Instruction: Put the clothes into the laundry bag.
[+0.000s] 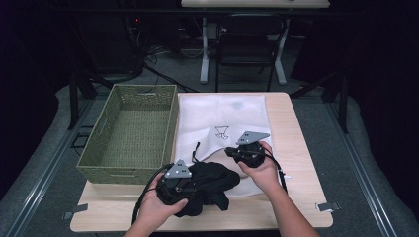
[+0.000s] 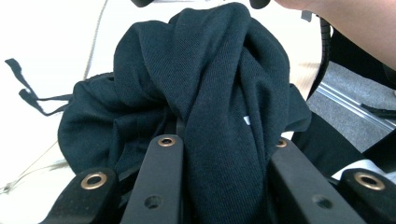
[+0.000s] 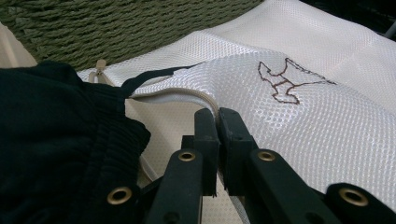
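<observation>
A bundled black garment (image 1: 213,183) lies at the table's front, partly over the near edge of a white mesh bag (image 1: 222,112) with a small outline emblem (image 3: 284,84). My left gripper (image 2: 224,144) is shut on a thick fold of the black garment (image 2: 219,84), and its jaws are buried in the cloth in the high view (image 1: 190,186). My right gripper (image 3: 217,116) is shut on the bag's (image 3: 317,140) raised hem at its opening, lifting it a little. Just left of that grip sits the garment (image 3: 60,144). In the high view the right gripper (image 1: 233,153) is at the bag's near edge.
A green woven basket (image 1: 170,129) stands at the table's left, beside the bag, and fills the background of the right gripper view (image 3: 116,28). The wooden table (image 1: 296,197) has bare room at the right and front. A thin black drawstring (image 2: 28,98) trails from the garment.
</observation>
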`<state>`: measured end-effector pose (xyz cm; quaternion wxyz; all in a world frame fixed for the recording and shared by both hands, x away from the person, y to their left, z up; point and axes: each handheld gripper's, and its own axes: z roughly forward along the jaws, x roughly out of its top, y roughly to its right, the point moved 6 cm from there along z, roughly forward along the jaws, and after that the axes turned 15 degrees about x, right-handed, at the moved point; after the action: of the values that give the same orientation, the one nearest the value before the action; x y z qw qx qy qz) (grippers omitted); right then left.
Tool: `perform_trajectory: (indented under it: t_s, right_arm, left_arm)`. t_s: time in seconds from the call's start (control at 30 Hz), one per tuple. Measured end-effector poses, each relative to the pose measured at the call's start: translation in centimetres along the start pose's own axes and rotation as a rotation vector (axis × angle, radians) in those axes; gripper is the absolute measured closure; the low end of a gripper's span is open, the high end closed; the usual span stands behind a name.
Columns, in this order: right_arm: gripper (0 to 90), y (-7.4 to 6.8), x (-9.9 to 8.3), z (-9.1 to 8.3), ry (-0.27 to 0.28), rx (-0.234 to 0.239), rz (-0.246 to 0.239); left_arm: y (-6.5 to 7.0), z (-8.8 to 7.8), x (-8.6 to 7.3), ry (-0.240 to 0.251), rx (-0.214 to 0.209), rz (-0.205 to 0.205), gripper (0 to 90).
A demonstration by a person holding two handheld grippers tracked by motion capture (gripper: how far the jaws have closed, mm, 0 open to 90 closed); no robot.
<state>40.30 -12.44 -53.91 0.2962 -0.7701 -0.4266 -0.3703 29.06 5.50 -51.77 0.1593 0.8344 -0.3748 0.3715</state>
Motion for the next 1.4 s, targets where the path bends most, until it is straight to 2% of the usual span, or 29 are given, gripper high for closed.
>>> perform_trajectory:
  t_s: [0.43, 0.6, 1.0, 1.4]
  right_arm:
    - [86.8, -0.2, 0.3, -0.2, 0.013, -0.002, -0.005]
    - [86.8, -0.2, 0.4, -0.3, 0.016, -0.002, -0.011]
    - [86.8, -0.1, 0.7, -0.6, 0.026, -0.006, -0.010]
    - [86.8, -0.4, 1.8, -1.2, 0.053, -0.016, -0.024]
  left_arm:
    - [0.7, 2.0, -0.3, -0.010, -0.028, -0.002, 77.6]
    - [0.7, 2.3, -0.6, -0.019, -0.038, -0.011, 77.6]
    - [1.0, 2.8, -0.9, -0.026, -0.048, -0.002, 77.5]
    - [1.2, 3.0, -1.2, -0.030, -0.047, 0.004, 77.5]
